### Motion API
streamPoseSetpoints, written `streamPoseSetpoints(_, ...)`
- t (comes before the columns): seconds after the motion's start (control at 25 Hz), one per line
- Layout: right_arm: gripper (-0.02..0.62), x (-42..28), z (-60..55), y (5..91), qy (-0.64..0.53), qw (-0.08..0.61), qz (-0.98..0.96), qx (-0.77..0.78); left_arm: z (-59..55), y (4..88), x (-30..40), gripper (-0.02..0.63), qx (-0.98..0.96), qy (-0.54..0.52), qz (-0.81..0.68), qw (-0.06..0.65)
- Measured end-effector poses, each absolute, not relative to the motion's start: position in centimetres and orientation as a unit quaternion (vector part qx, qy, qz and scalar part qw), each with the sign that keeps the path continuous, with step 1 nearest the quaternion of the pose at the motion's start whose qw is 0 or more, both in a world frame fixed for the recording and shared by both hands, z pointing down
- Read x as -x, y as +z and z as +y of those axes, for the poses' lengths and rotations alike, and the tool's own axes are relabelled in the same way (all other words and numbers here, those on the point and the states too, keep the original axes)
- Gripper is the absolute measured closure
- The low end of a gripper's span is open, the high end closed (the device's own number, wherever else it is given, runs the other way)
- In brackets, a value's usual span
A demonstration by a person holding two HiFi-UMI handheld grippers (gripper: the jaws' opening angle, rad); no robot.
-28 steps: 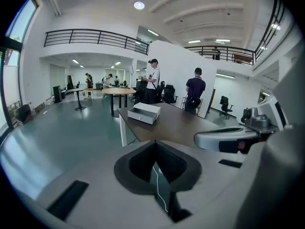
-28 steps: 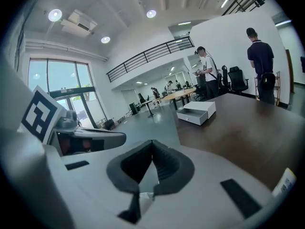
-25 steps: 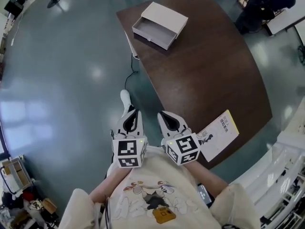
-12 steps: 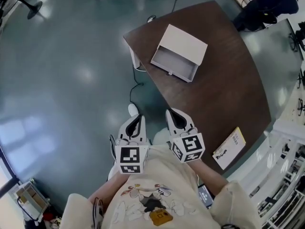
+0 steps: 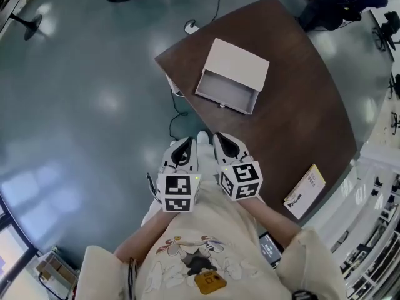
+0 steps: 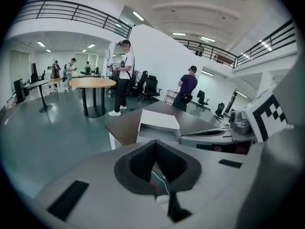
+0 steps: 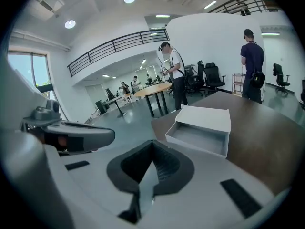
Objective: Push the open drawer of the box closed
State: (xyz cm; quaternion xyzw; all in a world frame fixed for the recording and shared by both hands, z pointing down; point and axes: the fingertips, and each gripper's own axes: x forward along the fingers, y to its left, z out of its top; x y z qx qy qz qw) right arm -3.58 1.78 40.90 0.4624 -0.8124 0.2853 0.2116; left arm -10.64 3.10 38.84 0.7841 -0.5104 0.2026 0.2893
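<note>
Head view: box (image 5: 242, 61) with drawer (image 5: 225, 92) open lay at twelve o'clock; left gripper (image 5: 185, 144) and right gripper (image 5: 224, 141) were closed, empty.

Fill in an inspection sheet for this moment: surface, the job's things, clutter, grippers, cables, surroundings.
Surface: dark brown table, mostly bare.
Job's things: white box on the table, its drawer pulled out toward the person and empty.
Clutter: one booklet at the table's near edge.
Grippers: left hand-held gripper and right hand-held gripper side by side in front of the person, both shut, holding nothing, apart from the box.
Cables: black cable on the floor beside the table; another beyond its far corner.
Surroundings: glossy grey-green floor; people standing near a round table and office chairs.
</note>
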Motion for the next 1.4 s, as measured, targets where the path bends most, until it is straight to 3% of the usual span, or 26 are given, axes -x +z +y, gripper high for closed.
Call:
streamPoseSetpoints(0.92, 0.584, -1.2, -2.1, 51.6, 0.42, 0.213, -0.721, -0.509, -1.2, 48.2, 5.3, 0.601, -0.762, 0.268, -0.46, 0.37)
streamPoseSetpoints(1.08, 0.523, -1.6, -3.1, 53.5, 0.439, 0.211, -0.707, -0.512, -1.1, 49.1, 4.9, 0.6, -0.758, 0.272, -0.46, 0.374)
streamPoseSetpoints(1.4, 0.512, -2.7, -4.4, 56.1, 0.465, 0.207, -0.684, -0.522, -2.3, 51.2, 4.1, 0.6, -0.745, 0.278, -0.473, 0.38)
